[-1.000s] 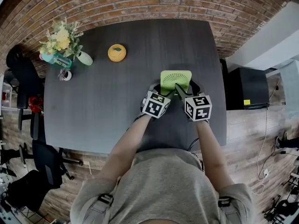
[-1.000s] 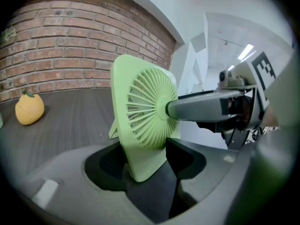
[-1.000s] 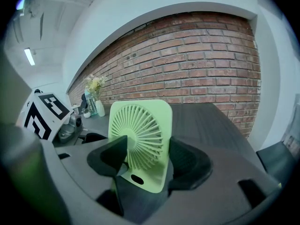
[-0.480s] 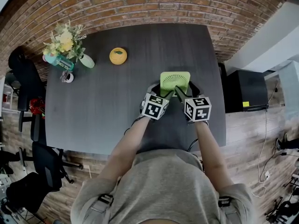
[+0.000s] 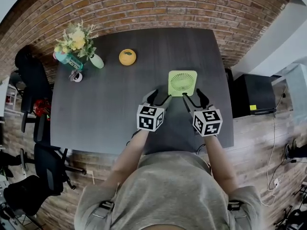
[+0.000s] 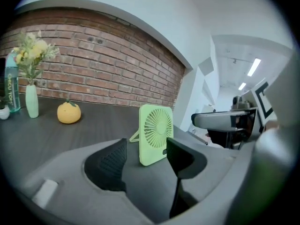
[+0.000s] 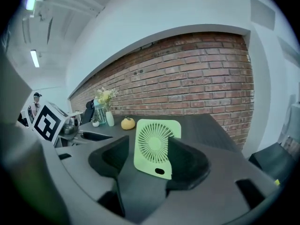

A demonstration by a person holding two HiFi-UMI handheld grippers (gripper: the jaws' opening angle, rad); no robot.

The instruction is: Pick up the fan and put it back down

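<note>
The light green square fan stands upright on the dark table, propped on its rear stand. My left gripper hovers just short of its near left corner, open and empty. My right gripper is just short of its near right corner; its jaws are closing slightly with nothing between them. In the left gripper view the fan stands beyond the open left gripper. From the right gripper view the fan faces the camera, just past the right gripper. Neither gripper touches it.
An orange fruit lies at the back of the table, with a flower vase and a bottle at the back left corner. A black cabinet stands right of the table and dark chairs left. A brick wall runs behind.
Both grippers have drawn back from the fan's near corners toward the person and risen. The fan stays standing on the table where it was.
</note>
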